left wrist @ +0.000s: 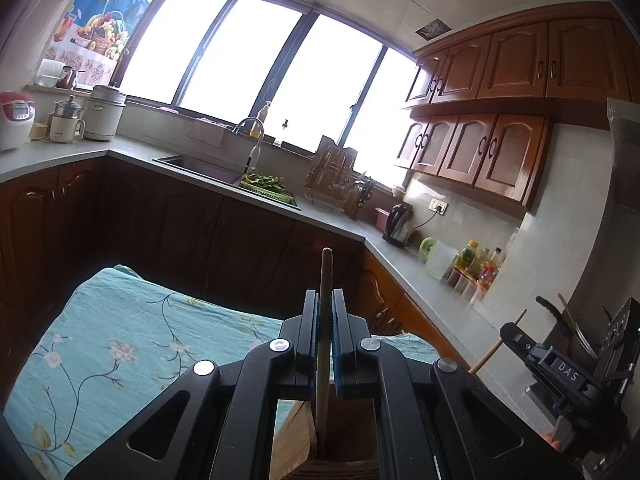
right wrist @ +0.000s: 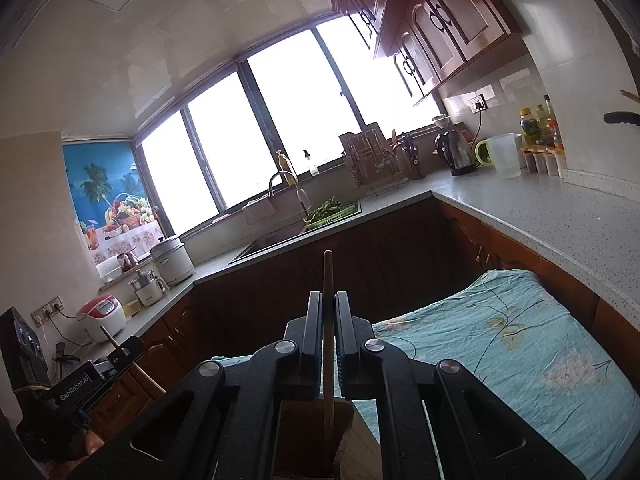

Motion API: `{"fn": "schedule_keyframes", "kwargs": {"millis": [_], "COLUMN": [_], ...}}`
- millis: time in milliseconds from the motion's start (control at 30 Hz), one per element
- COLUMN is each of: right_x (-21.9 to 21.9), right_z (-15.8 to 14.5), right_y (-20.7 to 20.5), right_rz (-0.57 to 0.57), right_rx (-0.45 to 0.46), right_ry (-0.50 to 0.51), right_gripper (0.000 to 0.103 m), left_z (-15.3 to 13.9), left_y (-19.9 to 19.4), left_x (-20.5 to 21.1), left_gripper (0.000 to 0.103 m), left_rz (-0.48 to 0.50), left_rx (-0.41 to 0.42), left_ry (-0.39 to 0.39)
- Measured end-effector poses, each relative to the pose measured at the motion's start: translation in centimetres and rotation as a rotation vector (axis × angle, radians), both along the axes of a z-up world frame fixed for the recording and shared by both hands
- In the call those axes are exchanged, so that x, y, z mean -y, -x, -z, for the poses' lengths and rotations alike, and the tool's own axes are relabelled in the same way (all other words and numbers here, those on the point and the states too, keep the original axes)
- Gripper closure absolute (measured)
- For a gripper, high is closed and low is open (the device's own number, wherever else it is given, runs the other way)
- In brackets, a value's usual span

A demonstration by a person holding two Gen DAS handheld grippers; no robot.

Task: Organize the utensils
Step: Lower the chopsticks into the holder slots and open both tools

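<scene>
**Both grippers clamped on a chopstick each, over the wooden holder**

Left gripper (left wrist: pixel 325 320): fingers (left wrist: pixel 309 320) closed narrow on a dark chopstick (left wrist: pixel 325 280). Stick runs upright between the pads, tip poking out past the fingertips, lower end going down behind the jaws into a wooden holder (left wrist: pixel 296 436) right below the gripper.

Right gripper (right wrist: pixel 328 320): same setup, pads (right wrist: pixel 314 324) pinched on a lighter chopstick (right wrist: pixel 328 280). Tip sticks up beyond the fingertips, bottom end drops into the wooden box (right wrist: pixel 360 444) just under the jaws.

Holder sits w/ a blue floral cloth (left wrist: pixel 120 340) beyond and beside it; cloth lies ahead-left of the left gripper, ahead-right of the right one.

In the left view, the right gripper shows at far right w/ its stick slanting out of it. Kitchen counter (right wrist: pixel 540 216) w/ sink (left wrist: pixel 200 164) well beyond both tools.
</scene>
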State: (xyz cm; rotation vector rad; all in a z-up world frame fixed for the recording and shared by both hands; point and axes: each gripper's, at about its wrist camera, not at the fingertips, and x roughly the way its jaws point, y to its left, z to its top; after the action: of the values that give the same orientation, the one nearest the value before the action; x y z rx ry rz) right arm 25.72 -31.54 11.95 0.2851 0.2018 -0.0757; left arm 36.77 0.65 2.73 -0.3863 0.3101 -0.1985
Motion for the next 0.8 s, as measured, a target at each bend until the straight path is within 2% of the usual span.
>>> {"fn": "schedule_keyframes", "kwargs": {"millis": [133, 367, 500, 700, 800], "right_x": [-0.2, 0.1, 0.5, 0.7, 0.7], "right_z": [1.0, 2.2, 2.2, 2.1, 2.1], "right_y": [-0.8, -1.7, -2.0, -2.2, -2.2], "right_rz": [0.004, 0.004, -0.005, -0.012, -0.020], "right_rx": [-0.011, -0.068, -0.086, -0.103, -0.115], "right_ry": [0.006, 0.004, -0.002, -0.011, -0.020], "right_gripper": [0.097, 0.097, 0.097, 0.096, 0.092], "left_z": [0.9, 1.7, 0.6, -0.9, -1.2], "left_y": [-1.4, -4.1, -5.4, -6.1, -6.2], "left_x": [1.1, 2.0, 0.8, 0.4, 0.0], "left_gripper": [0.099, 0.099, 0.098, 0.098, 0.090], "left_rz": [-0.002, 0.034, 0.044, 0.055, 0.051], "left_rx": [-0.006, -0.065, -0.100, -0.124, -0.137], "left_ry": [-0.003, -0.048, -0.020, -0.043, -0.035]}}
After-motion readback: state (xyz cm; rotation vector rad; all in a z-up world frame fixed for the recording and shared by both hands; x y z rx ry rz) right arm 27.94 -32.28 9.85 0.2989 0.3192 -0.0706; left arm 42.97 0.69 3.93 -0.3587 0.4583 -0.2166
